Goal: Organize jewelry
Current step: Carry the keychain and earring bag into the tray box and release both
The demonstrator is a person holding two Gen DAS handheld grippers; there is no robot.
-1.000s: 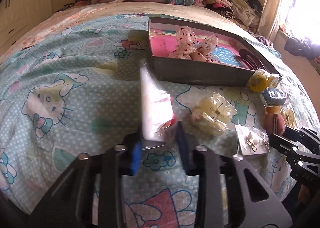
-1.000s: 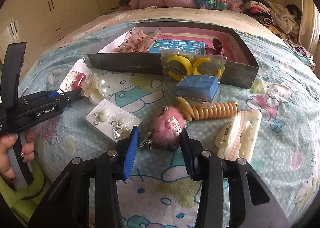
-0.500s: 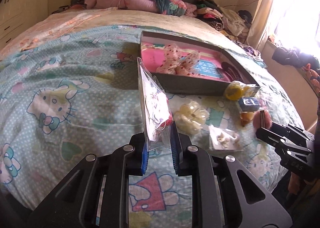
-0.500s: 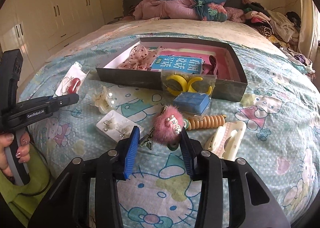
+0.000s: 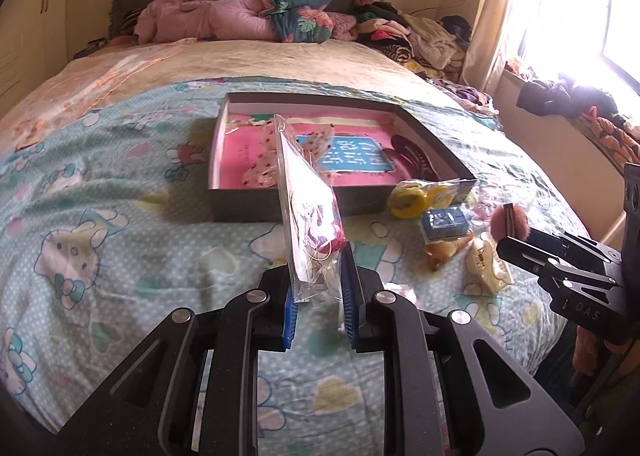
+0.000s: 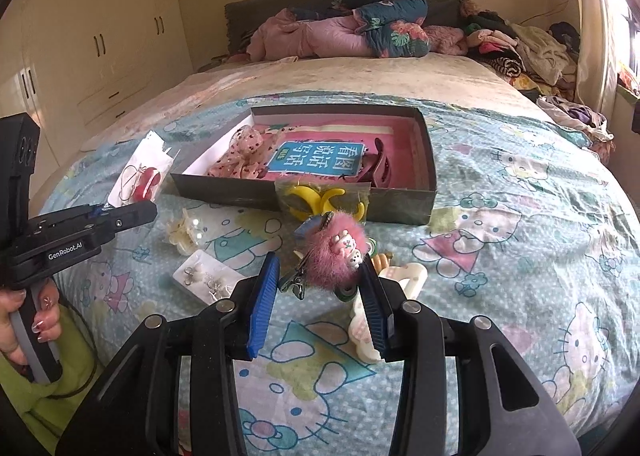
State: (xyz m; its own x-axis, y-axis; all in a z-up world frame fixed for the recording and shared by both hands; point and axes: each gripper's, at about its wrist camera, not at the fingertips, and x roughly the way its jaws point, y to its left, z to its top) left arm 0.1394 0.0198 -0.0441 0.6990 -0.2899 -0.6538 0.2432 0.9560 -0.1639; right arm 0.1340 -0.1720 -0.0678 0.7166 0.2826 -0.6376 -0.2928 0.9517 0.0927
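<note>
The left gripper (image 5: 318, 296) has its jaws squeezed on the bottom of a clear earring bag (image 5: 312, 208), holding it up above the bed (image 5: 120, 184), in front of the open box (image 5: 256, 208). The right gripper (image 6: 320, 292) has its jaws partly open around a fluffy pink hair clip (image 6: 334, 252), lifted off the bed.

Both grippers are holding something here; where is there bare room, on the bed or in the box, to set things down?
Bare bedspread lies right of the box, and more lies left of it in the left view. Inside, the pink strip along the right wall beyond the dark claw clip is free. The ground before the box's front wall is crowded: yellow clips, earring card, white clip.
</note>
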